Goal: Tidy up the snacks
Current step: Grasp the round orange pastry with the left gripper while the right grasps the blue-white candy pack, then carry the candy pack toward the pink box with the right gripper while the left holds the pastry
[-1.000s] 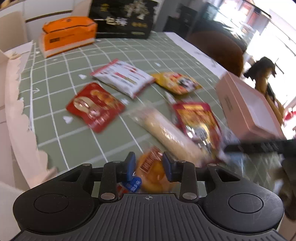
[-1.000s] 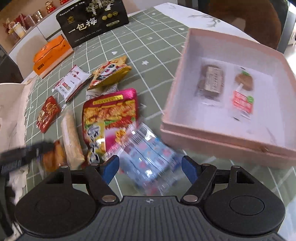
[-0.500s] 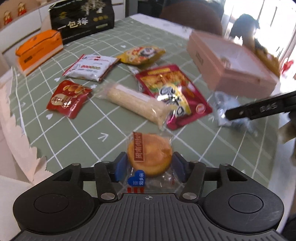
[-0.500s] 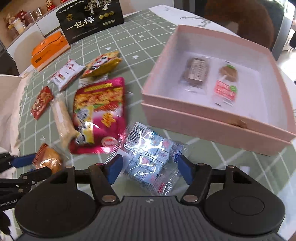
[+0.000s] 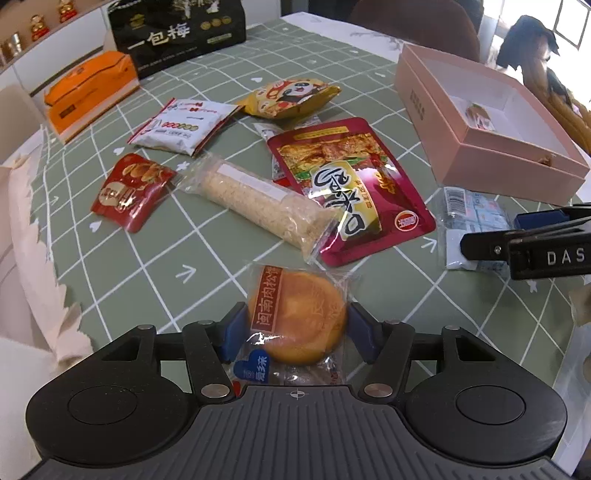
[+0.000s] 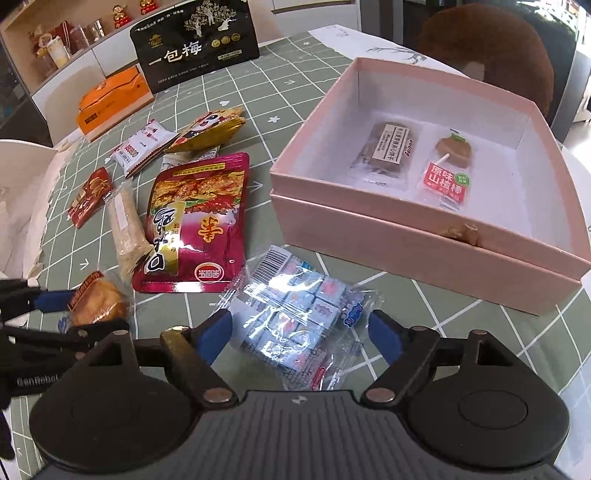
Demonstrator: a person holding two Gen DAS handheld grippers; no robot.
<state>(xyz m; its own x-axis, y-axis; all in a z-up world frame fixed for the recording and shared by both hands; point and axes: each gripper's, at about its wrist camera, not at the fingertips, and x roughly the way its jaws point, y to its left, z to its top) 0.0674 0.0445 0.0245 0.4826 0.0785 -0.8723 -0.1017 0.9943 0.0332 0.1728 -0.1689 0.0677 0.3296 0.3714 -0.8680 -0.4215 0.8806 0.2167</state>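
Note:
My left gripper (image 5: 295, 334) is open with its blue pads on either side of a wrapped round orange cake (image 5: 297, 317) lying on the green checked cloth. My right gripper (image 6: 301, 334) is open around a clear bag of small blue-and-white candies (image 6: 295, 310). The open pink box (image 6: 406, 236) lies to the right and holds a brown bar (image 6: 388, 151) and a hawthorn lollipop pack (image 6: 448, 173). The cake also shows at the left of the right wrist view (image 6: 98, 301).
Loose snacks lie on the cloth: a large magenta pouch (image 5: 351, 184), a long pale roll (image 5: 258, 203), a small red packet (image 5: 129, 190), a white packet (image 5: 183, 127), a yellow panda bag (image 5: 291, 98). An orange box (image 5: 88, 94) and black box (image 5: 177, 33) stand behind.
The left gripper has opened wider and now straddles the cake, with the view swung right. The right gripper has drawn back a little, candy bag still between its fingers.

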